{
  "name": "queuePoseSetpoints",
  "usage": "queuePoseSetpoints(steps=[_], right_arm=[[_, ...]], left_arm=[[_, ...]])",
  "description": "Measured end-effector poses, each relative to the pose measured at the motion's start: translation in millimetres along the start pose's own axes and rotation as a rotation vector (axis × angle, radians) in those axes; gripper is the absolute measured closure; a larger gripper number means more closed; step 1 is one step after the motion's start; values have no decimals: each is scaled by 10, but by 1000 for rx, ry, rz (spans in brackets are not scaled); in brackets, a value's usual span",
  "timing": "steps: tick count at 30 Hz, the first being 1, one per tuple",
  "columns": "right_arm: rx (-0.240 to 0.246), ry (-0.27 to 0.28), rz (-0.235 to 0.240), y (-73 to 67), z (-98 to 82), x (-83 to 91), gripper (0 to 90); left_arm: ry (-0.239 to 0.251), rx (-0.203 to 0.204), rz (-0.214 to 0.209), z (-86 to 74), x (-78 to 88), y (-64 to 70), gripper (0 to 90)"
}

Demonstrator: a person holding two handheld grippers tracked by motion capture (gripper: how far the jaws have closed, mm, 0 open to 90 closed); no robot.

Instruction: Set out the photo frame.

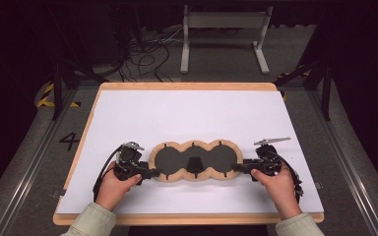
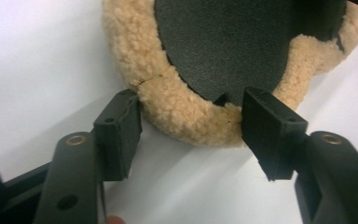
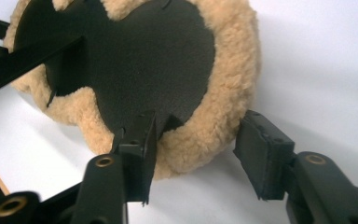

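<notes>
White table [image 1: 192,113] bears fleece pad [image 1: 195,173] between both claws.

A three-lobed fleece pad [image 1: 195,161] lies on the table [image 1: 187,118], in the lower middle of the high view. The left gripper [image 1: 153,172] sits at the pad's left end, the right gripper [image 1: 236,167] at its right end. Behind the table, at upper centre, a metal stand [image 1: 225,37] sits on the floor.

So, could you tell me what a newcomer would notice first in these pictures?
A three-lobed tan fleece pad with dark inner panels lies near the front of the white board. The left tongs and right tongs straddle its opposite ends, jaws either side of the fleece rim.
</notes>
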State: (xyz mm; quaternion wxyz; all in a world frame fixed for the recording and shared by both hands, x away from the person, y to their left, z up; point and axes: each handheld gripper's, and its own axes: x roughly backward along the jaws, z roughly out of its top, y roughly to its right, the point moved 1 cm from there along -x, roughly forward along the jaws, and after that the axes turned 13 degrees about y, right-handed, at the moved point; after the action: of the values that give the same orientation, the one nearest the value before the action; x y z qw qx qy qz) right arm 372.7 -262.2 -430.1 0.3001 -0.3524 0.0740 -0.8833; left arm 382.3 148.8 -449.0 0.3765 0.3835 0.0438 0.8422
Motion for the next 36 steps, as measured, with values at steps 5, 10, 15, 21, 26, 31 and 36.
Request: queuePoseSetpoints(steps=[5,10,15,21,26,31,36], right_arm=[[23,30,-31,-39,21,41,548],[12,133,-54,-35,49,123,653],[48,216,-67,-111,103,240,710],[90,245,-72,-166,115,270,720],[126,274,-75,-182,120,290,720],[187,266,-117,-183,83,246,727],[221,232,-148,-97,-18,144,729]], left_arm=[[35,-10,23,10,36,37,474],[69,-41,51,17,66,73,529],[101,-52,71,30,106,88,561],[150,-54,86,44,167,92,589],[185,-72,92,58,190,114,602],[207,-137,125,60,167,137,615],[207,-165,119,50,141,150,629]])
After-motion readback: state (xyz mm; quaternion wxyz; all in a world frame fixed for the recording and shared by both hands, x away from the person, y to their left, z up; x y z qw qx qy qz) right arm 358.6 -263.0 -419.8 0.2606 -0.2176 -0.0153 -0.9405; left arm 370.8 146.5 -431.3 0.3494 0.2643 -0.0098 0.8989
